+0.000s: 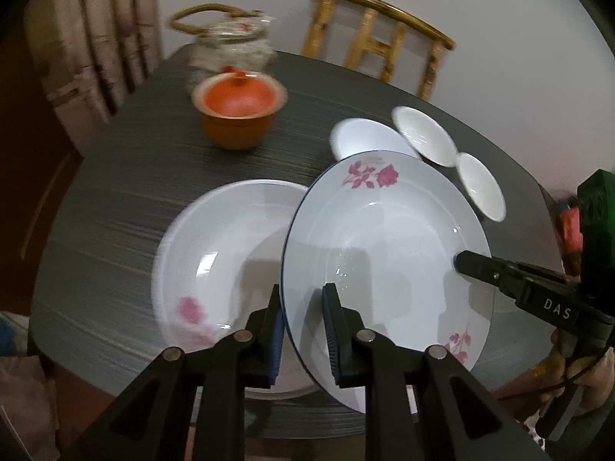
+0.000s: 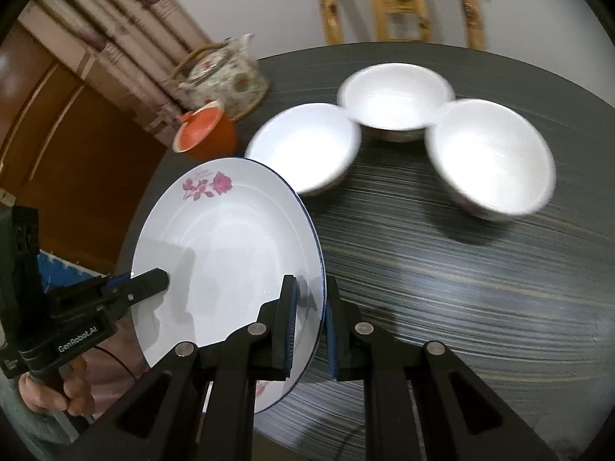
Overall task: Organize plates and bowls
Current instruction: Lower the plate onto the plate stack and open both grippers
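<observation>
Plate [image 1: 384,238] hides bowl [image 1: 365,136]; table [image 1: 134,207] blurred.

Black hand-held gripper [image 1: 303,330], blue pads [image 1: 277,342]

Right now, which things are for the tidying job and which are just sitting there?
For the job:
held plate, pinched at its rim by left tool and right tool
second plate on the table
three white bowls

Just sitting there:
teapot
orange lidded cup
chair
</observation>
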`<state>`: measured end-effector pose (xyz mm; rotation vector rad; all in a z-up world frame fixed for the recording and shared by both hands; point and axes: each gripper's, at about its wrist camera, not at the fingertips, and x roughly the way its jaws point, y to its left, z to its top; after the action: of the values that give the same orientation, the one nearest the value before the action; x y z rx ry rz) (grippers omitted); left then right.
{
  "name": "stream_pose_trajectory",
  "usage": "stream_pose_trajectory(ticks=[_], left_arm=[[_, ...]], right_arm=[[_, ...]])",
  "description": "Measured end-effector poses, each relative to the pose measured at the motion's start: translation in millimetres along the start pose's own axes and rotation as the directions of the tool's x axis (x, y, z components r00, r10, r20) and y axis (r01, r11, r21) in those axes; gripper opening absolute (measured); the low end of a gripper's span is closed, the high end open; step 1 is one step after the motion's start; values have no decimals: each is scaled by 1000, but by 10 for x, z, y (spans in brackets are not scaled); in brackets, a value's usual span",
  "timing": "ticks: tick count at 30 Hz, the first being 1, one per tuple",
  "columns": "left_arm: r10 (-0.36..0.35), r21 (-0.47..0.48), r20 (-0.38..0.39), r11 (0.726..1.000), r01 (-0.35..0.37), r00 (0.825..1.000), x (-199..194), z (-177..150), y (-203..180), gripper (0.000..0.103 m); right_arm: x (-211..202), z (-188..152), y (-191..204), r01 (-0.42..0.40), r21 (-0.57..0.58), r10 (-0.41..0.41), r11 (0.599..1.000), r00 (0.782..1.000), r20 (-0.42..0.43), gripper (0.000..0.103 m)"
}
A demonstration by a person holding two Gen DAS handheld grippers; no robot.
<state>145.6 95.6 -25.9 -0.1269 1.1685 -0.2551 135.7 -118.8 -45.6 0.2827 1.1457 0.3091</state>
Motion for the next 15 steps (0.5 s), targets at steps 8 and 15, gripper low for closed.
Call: stream_pose_trajectory(ticks=[8, 15], left_arm=[[30, -66, -8, 997, -30, 1000, -25, -38, 631, 19], [12, -93, -25, 996, -14, 1000, 105, -80, 832, 19]], right_arm=[[434, 106, 576, -23, -47, 20, 999, 999, -49, 14], [643, 79, 689, -7, -58, 2, 998, 996, -85, 14]])
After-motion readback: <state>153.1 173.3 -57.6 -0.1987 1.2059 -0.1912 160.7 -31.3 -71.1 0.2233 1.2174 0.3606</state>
